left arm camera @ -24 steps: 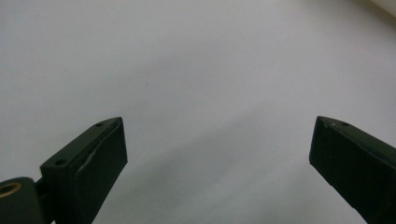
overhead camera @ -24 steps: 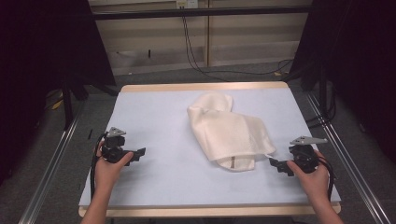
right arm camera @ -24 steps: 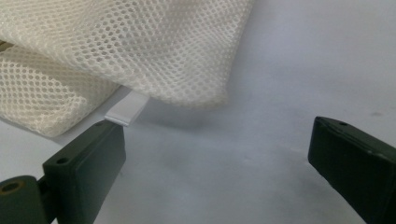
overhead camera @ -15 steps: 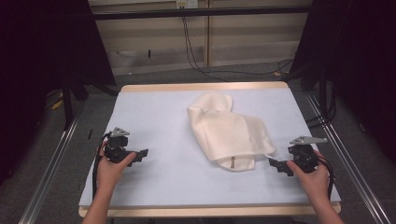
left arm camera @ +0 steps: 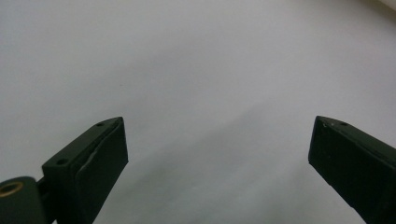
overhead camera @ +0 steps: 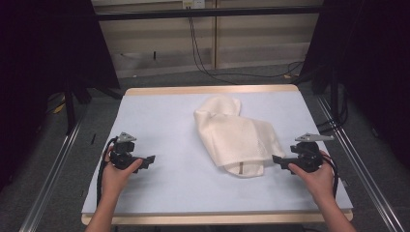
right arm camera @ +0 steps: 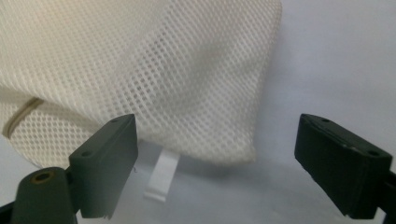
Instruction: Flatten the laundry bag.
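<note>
Mesh bag (overhead camera: pixel 237 137) lies crumpled mid-table, nearer the right side. Right gripper (overhead camera: pixel 279 161) sits just beside its near corner, jaws apart, nothing held — lined up to pinch. Left gripper (overhead camera: pixel 149 160) well apart, also agape.

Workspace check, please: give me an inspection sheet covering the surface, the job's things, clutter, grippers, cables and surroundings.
Surface: table with a pale blue-white cover and a wooden edge; flat.
Job's things: cream mesh bag, crumpled, right of centre; a small white tag sticks out from its near edge.
Clutter: nothing seen.
Grippers: left gripper near the left edge, jaws open over bare cover; right gripper beside the bag's near right corner, jaws open, not touching the bag.
Cables: a black cable trails from the left gripper; other cables run down the back wall to the floor.
Surroundings: dark curtains on both sides, metal rails along the table.
</note>
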A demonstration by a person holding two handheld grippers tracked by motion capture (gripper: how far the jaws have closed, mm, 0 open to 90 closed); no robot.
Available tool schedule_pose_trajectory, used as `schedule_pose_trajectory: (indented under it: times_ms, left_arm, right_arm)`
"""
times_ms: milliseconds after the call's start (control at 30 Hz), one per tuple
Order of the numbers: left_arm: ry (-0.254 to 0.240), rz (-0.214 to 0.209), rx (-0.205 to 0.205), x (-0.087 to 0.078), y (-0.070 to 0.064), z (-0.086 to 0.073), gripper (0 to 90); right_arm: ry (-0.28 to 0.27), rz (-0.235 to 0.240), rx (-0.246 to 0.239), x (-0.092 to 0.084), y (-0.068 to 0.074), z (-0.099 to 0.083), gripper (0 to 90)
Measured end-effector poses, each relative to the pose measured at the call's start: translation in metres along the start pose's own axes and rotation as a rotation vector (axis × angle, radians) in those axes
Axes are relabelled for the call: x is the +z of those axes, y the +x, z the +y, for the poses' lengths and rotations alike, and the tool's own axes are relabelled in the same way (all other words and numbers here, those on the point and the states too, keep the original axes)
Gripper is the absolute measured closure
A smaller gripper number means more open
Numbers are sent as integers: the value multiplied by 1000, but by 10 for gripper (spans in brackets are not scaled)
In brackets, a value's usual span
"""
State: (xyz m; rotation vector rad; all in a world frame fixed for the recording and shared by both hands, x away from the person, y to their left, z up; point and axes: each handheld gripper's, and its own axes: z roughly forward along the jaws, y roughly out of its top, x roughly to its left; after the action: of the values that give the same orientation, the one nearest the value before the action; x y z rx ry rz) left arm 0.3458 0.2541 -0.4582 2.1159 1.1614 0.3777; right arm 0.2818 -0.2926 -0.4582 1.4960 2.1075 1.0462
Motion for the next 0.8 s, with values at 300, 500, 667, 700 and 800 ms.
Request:
schedule_pose_trajectory:
  times_ms: [300,500,667,700,800]
  left_arm:
    - [20,-8,12,1,1,0,46]
    - [8,-17,9,1,0,1,49]
    - [-4,-20,1,2,-1,1,49]
    - [-1,-23,1,3,-1,1,50]
    - [1,-23,4,3,-1,1,50]
  right_arm:
    - [10,-8,16,18,9,17,212]
    - [56,-5,32,34,8,17,220]
    - [75,5,22,41,9,15,264]
    - [80,4,20,42,9,15,269]
    - [96,7,33,44,9,14,271]
